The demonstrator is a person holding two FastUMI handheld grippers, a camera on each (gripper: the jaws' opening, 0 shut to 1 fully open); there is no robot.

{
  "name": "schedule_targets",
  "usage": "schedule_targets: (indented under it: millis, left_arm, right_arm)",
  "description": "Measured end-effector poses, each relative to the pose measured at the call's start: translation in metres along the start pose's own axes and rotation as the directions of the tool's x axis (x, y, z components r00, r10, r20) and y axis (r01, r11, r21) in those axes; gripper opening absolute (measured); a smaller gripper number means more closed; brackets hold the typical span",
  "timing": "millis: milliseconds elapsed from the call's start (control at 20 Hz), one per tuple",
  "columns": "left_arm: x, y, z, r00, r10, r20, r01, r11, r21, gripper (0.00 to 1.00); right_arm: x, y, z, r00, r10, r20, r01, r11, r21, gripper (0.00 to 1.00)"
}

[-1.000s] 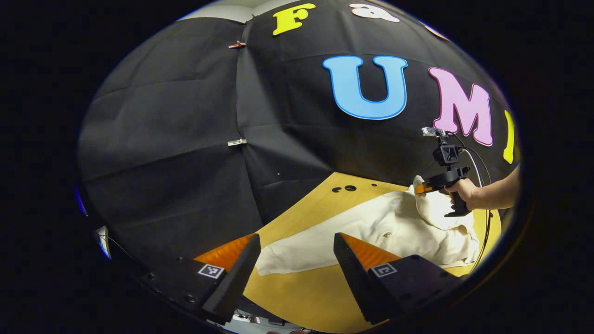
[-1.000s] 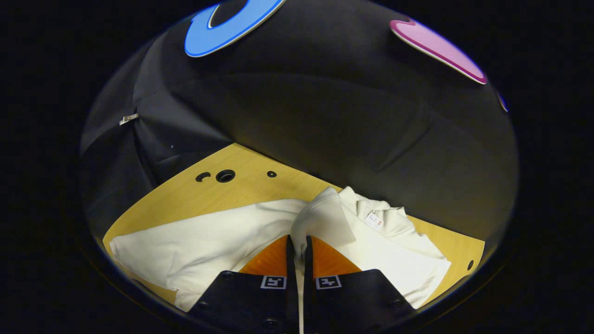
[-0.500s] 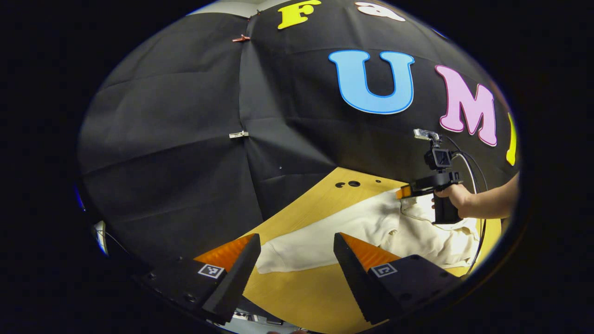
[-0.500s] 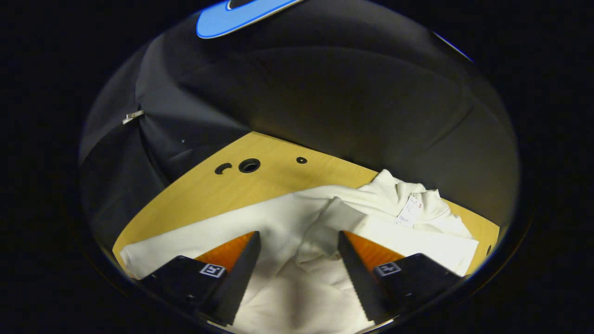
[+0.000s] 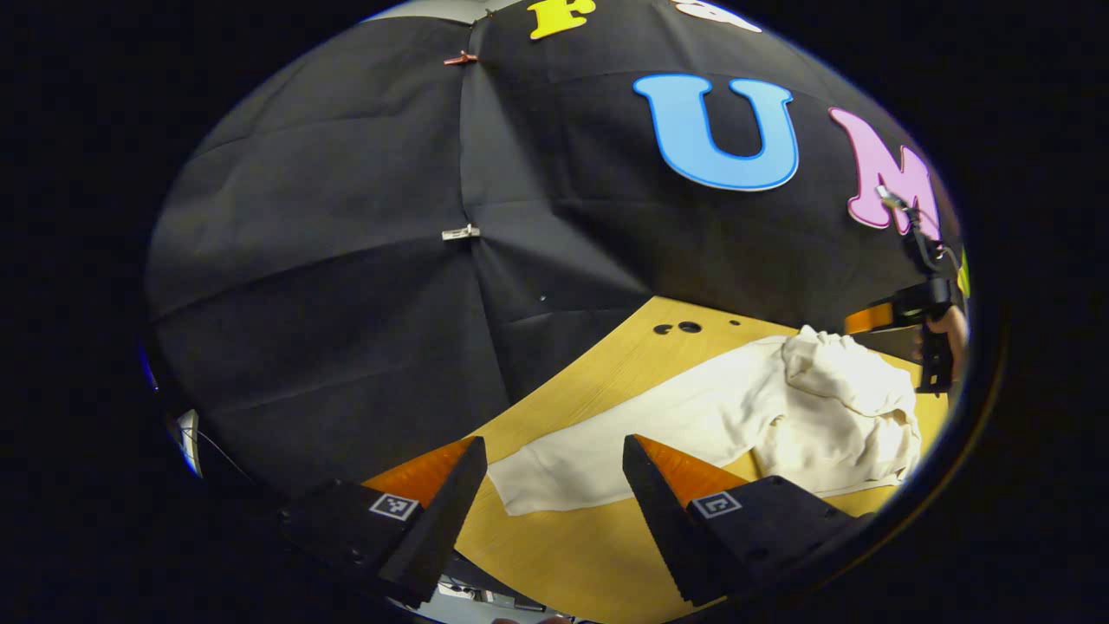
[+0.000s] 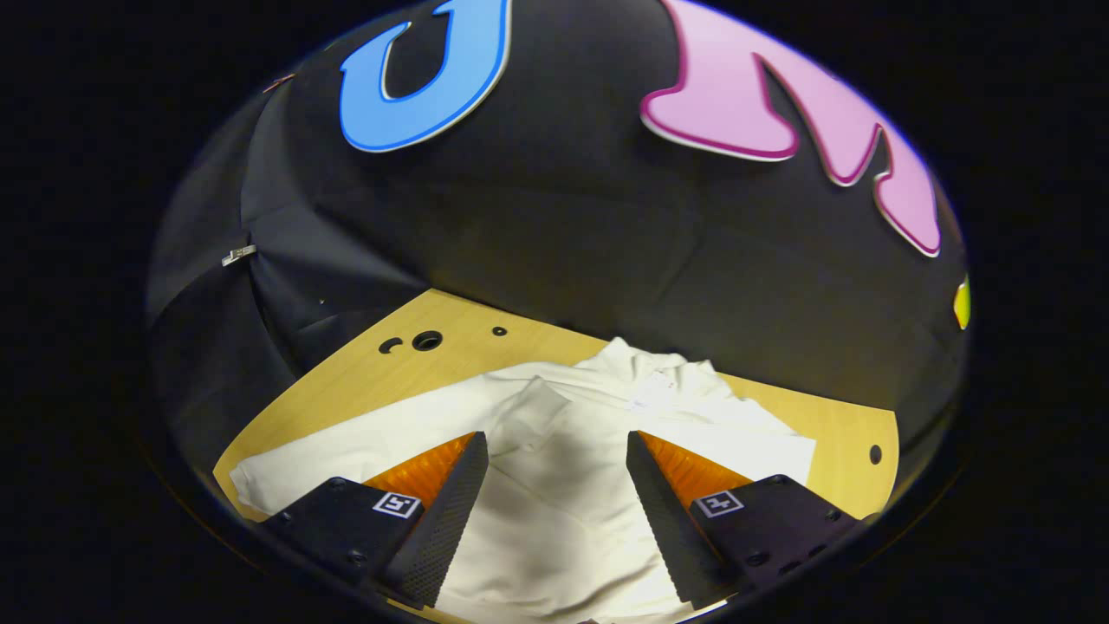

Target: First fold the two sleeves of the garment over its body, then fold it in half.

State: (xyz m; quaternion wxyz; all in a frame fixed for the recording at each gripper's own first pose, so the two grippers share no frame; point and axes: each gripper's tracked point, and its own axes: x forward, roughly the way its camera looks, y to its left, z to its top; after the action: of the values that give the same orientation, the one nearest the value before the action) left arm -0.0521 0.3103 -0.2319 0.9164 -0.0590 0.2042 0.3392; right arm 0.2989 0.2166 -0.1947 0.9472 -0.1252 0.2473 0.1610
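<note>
Our left gripper [image 5: 550,485] hangs wide open and empty near the garment's [image 5: 693,425] left hem; the soft, limp cloth (rumpled at right) wants pinching at an edge. Right gripper [image 6: 554,485] gapes empty above it.

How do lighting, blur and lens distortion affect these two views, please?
Left gripper view: fisheye bends the table edge; the garment is bright at the right, and the right tool sits squeezed near the rim. Right gripper view: sharp overall; the garment lies shaded between the open fingers.
</note>
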Motion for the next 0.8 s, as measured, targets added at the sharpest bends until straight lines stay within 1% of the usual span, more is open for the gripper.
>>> schedule_targets:
  millis: [100,300,400,550,700,800]
  left_arm:
    - [0.022,0.009,-0.016,0.999,0.025,-0.030,-0.026,1.000,-0.005,0.99]
    - [0.059,0.026,-0.045,0.994,0.061,-0.093,-0.064,0.997,-0.029,0.98]
    - [0.077,0.035,-0.055,0.991,0.088,-0.101,-0.092,0.995,-0.036,0.99]
    - [0.102,0.038,-0.075,0.985,0.085,-0.151,-0.094,0.994,-0.052,0.98]
    - [0.120,0.036,-0.098,0.972,0.071,-0.223,-0.090,0.993,-0.078,0.99]
    - [0.123,0.037,-0.095,0.976,0.062,-0.208,-0.082,0.993,-0.090,1.00]
  right_arm:
    - [-0.024,-0.032,-0.003,0.998,-0.055,0.016,0.055,0.998,0.005,0.98]
    - [-0.074,-0.088,-0.009,0.989,-0.144,0.023,0.142,0.988,0.055,0.98]
    - [-0.099,-0.116,-0.011,0.978,-0.204,0.036,0.202,0.978,0.059,0.98]
    - [-0.132,-0.146,-0.021,0.962,-0.270,0.052,0.266,0.961,0.071,0.98]
    - [-0.165,-0.165,-0.047,0.955,-0.297,0.010,0.294,0.948,0.121,0.98]
    - [-0.181,-0.172,-0.063,0.947,-0.320,-0.023,0.319,0.935,0.156,0.98]
